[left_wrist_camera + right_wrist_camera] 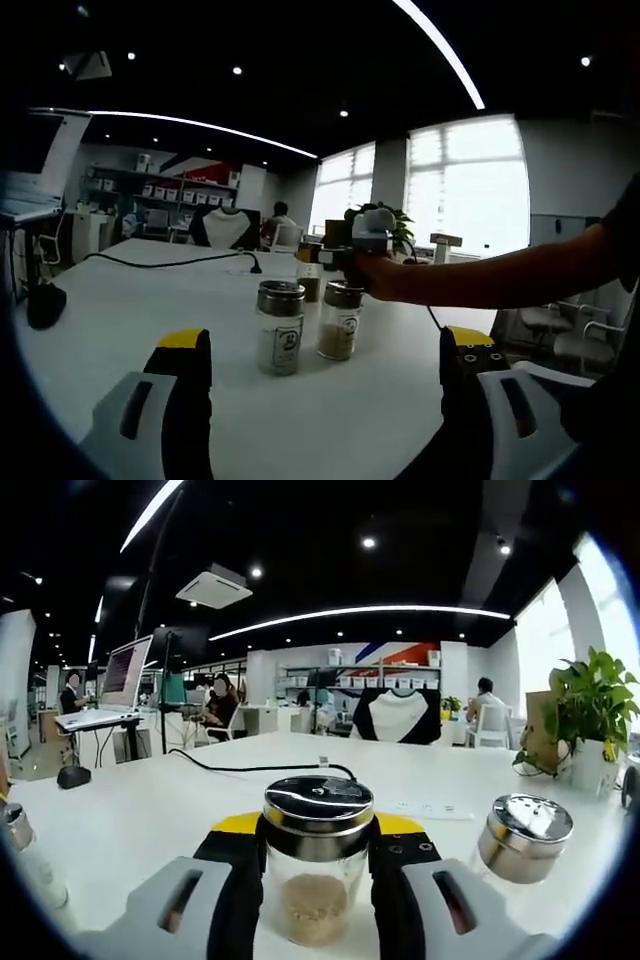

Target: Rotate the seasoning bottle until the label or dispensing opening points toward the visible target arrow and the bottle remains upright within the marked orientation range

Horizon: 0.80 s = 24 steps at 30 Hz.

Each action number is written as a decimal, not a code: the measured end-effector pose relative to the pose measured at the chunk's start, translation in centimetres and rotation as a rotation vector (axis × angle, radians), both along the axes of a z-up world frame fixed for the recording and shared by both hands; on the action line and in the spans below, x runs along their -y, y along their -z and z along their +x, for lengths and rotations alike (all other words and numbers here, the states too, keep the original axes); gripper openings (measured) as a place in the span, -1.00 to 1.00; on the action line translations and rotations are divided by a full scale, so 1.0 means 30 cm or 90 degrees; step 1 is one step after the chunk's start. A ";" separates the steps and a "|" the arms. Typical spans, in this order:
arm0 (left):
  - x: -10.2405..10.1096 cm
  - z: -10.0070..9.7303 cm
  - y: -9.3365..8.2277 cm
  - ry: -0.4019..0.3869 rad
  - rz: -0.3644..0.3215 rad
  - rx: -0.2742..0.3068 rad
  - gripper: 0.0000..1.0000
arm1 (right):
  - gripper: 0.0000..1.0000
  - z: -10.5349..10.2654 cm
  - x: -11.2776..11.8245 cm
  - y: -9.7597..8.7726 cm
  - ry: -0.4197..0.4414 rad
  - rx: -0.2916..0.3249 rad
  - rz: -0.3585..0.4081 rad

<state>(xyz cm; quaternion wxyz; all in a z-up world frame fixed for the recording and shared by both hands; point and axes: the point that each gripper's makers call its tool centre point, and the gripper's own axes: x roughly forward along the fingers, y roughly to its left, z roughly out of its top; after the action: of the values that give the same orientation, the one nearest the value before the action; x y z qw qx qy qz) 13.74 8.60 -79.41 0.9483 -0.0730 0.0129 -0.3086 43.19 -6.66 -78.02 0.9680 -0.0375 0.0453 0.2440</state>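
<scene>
Seasoning bottle: glass, steel shaker cap, brownish powder low inside, standing upright on the white table. You have it pinched between the jaws of your right gripper, pads against the glass on both sides below the cap. That low, level hold suits a twist about the bottle's own axis without tipping it.

In the left gripper view the right gripper reaches in over your forearm to a bottle behind two other bottles: one with a dark label, one just beside it.

Your left gripper hangs back with jaws spread wide, holding nothing, well short of the bottles. It looks parked as a spare, clear of the turn.

A second steel-capped bottle stands near the held one to its right; mind it during rotation.

No target arrow or orientation marks are visible on the table, and the held bottle's label is hidden, so alignment can't be judged.
</scene>
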 end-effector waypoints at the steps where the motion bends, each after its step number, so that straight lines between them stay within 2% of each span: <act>1: 0.000 -0.001 -0.002 0.001 -0.001 0.000 0.99 | -0.23 0.000 -0.001 0.002 -0.005 -0.002 0.008; 7: -0.004 -0.002 -0.009 -0.001 0.013 0.013 0.99 | -0.23 0.002 -0.006 0.000 -0.018 0.001 0.020; 9: -0.007 0.002 0.000 -0.004 0.023 0.010 0.98 | -0.24 -0.008 -0.031 -0.005 -0.050 -0.010 0.044; 10: -0.016 0.011 0.013 -0.018 0.049 0.014 0.98 | -0.24 -0.015 -0.033 -0.011 -0.057 -0.008 0.050; 11: -0.015 0.013 0.016 -0.020 0.057 0.018 0.98 | -0.24 -0.023 -0.039 -0.020 -0.067 -0.001 0.054; 15: -0.013 0.016 0.002 -0.016 0.037 0.022 0.95 | -0.24 -0.071 -0.050 -0.040 -0.088 0.010 0.047; 18: -0.012 0.018 0.004 -0.016 0.040 0.025 0.92 | -0.24 -0.123 -0.049 -0.051 -0.117 0.016 0.061; 24: 0.011 0.018 0.015 -0.009 0.034 0.023 0.90 | -0.24 -0.198 -0.034 -0.045 -0.122 0.027 0.014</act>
<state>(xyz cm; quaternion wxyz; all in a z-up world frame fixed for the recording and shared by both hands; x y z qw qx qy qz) 14.28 8.27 -79.86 0.9522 -0.0424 0.0031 -0.3026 37.25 -5.63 -76.66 0.9412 -0.0363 0.0186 0.3354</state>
